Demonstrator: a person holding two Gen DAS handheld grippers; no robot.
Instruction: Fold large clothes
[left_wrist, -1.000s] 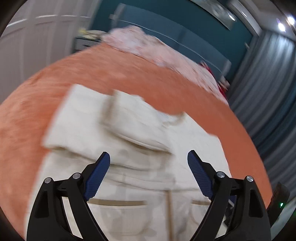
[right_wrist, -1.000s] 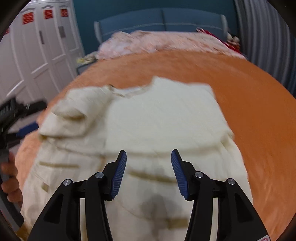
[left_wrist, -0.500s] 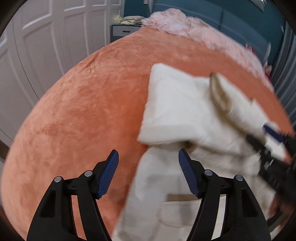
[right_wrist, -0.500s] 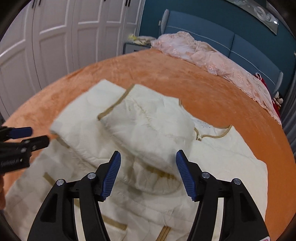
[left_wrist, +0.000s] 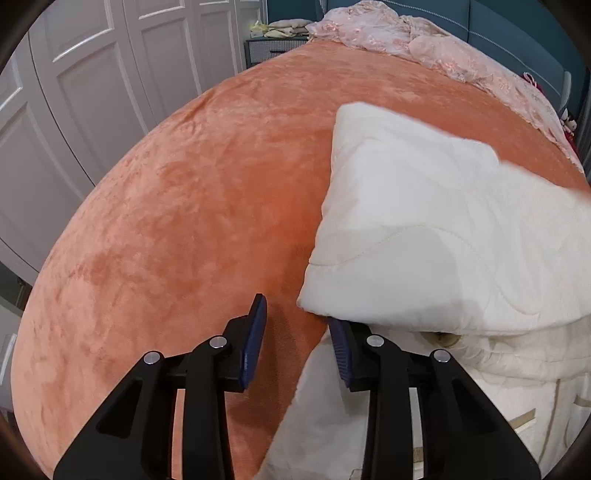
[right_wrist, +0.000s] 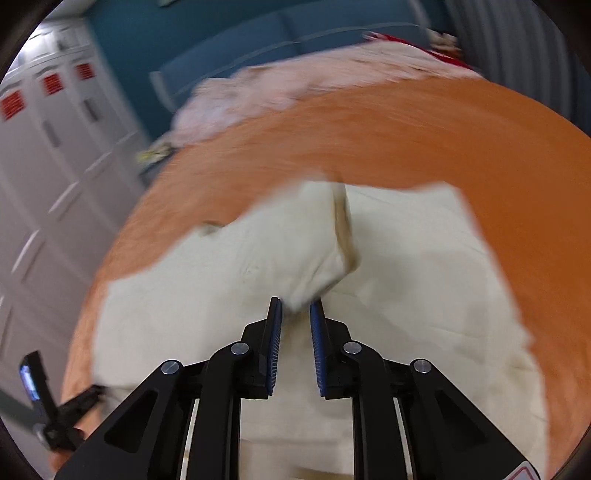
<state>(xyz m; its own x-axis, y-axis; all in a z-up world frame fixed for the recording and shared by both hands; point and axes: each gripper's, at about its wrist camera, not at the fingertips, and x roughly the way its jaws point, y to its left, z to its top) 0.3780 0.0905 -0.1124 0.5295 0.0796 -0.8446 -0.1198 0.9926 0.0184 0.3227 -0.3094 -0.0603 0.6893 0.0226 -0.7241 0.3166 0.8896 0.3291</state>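
— Narrowed since half a second ago: right gripper (right_wrist: 295, 308), now pinched on the cream quilted garment's (left_wrist: 424, 236) folded sleeve (blurred).
— Left gripper (left_wrist: 295, 321) is held apart at its edge, on plush orange bedspread (left_wrist: 184, 221).

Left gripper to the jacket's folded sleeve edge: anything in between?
Nothing visible. The left gripper is open, with only bare orange blanket between its fingers. One finger sits right at the corner of the cream jacket's folded sleeve.

Right-wrist view motion-blurred; cream garment (left_wrist: 424, 236) cut off at right.
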